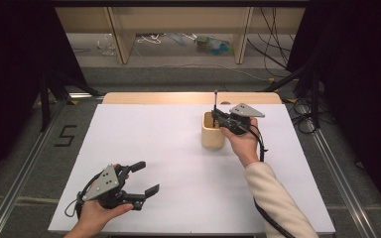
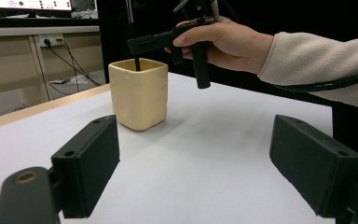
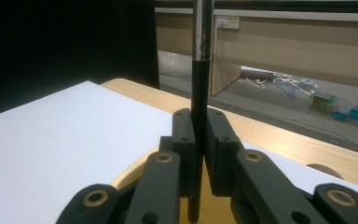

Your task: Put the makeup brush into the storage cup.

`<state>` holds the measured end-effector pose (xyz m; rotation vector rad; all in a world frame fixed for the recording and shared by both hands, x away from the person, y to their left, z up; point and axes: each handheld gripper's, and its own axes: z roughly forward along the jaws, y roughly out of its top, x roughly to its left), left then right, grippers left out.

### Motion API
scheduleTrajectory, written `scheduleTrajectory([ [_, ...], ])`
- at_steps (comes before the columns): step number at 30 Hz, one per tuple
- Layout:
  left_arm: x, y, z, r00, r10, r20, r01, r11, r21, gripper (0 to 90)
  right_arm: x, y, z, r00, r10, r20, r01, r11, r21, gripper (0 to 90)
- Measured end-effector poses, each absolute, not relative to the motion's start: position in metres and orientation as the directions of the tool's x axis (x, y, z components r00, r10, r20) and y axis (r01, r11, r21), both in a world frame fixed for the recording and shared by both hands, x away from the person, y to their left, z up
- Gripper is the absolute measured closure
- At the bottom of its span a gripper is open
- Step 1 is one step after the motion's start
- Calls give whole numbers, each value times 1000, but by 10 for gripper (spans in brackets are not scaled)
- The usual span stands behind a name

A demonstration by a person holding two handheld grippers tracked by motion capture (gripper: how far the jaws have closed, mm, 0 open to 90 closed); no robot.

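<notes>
Cream cup (image 1: 212, 135), black pen (image 3: 199, 116), white table (image 1: 168, 163)

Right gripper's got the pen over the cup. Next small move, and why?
Probably lower it a little, then open. The right gripper is clamped on the upright pen, whose tip already dips inside the cream cup. The left gripper rests open, far away.

The cup (image 1: 212, 133) stands on the white board (image 1: 178, 163), right of its middle and toward the far edge. A thin rod (image 1: 215, 101) stands upright in the cup, its top rising above the rim. The right gripper (image 1: 220, 120) sits over the cup's right side — jaws pinched on the rod. The left gripper (image 1: 146, 179) lies well apart from the cup, near and to its left — at the board's near-left corner
</notes>
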<state>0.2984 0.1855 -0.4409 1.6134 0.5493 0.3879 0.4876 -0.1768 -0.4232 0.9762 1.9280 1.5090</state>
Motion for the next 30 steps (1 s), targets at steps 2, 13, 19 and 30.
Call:
scheduleTrajectory([
  [2, 298, 186, -441, 826, 560, -68, 123, -60, 991, 158, 488, -177, -424, -617, 786, 44, 232, 128, 964, 840],
  [13, 299, 185, -441, 826, 559, -68, 123, -61, 990, 158, 488, -176, -426, -616, 787, 39, 244, 144, 959, 840],
  [19, 299, 185, -441, 826, 559, -69, 124, -60, 990, 158, 488, -176, -425, -620, 784, 41, 242, 141, 960, 840],
  [30, 298, 186, -441, 826, 559, -71, 124, -58, 991, 158, 488, -177, -427, -611, 791, 32, 238, 144, 961, 838],
])
